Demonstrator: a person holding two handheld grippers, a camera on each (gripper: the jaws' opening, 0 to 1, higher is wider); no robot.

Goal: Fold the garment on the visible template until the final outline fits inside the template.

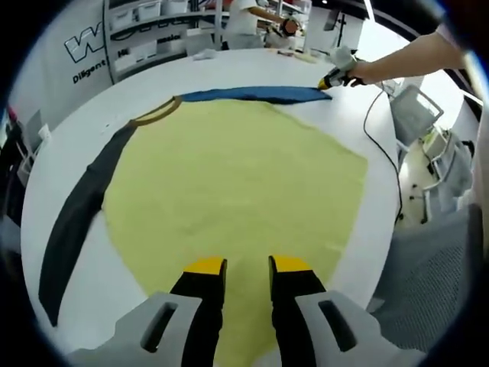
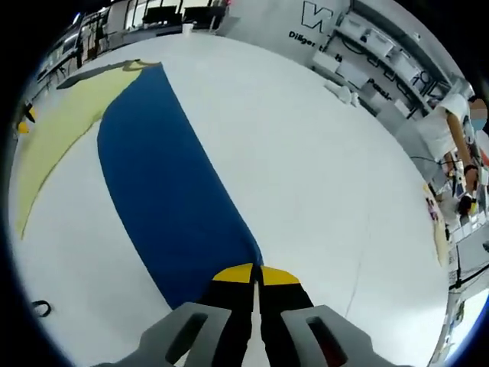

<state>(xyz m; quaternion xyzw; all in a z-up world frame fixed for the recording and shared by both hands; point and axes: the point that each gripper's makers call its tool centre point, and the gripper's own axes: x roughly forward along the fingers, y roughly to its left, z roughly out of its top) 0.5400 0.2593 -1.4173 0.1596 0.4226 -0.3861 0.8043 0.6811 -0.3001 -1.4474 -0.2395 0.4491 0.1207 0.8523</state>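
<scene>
A yellow garment [image 1: 229,183] lies spread flat on the white table [image 1: 69,130]. It has a dark sleeve [image 1: 76,214] running left, a blue sleeve [image 1: 252,95] along the far side, and a tan-edged collar [image 1: 157,113]. My left gripper [image 1: 248,267] hovers open over the near hem, with yellow cloth showing between its jaws. My right gripper [image 2: 257,275] is shut on the tip of the blue sleeve [image 2: 168,191], which widens away toward the yellow body [image 2: 69,122]. In the left gripper view, a hand holds the right gripper [image 1: 330,81] at that sleeve's end.
A cable [image 1: 378,138] trails over the table's right edge beside a chair [image 1: 416,111]. Shelves [image 1: 145,30] and a person [image 1: 244,19] stand behind the table. A small black ring [image 2: 40,308] lies on the table [image 2: 321,153] near my right gripper.
</scene>
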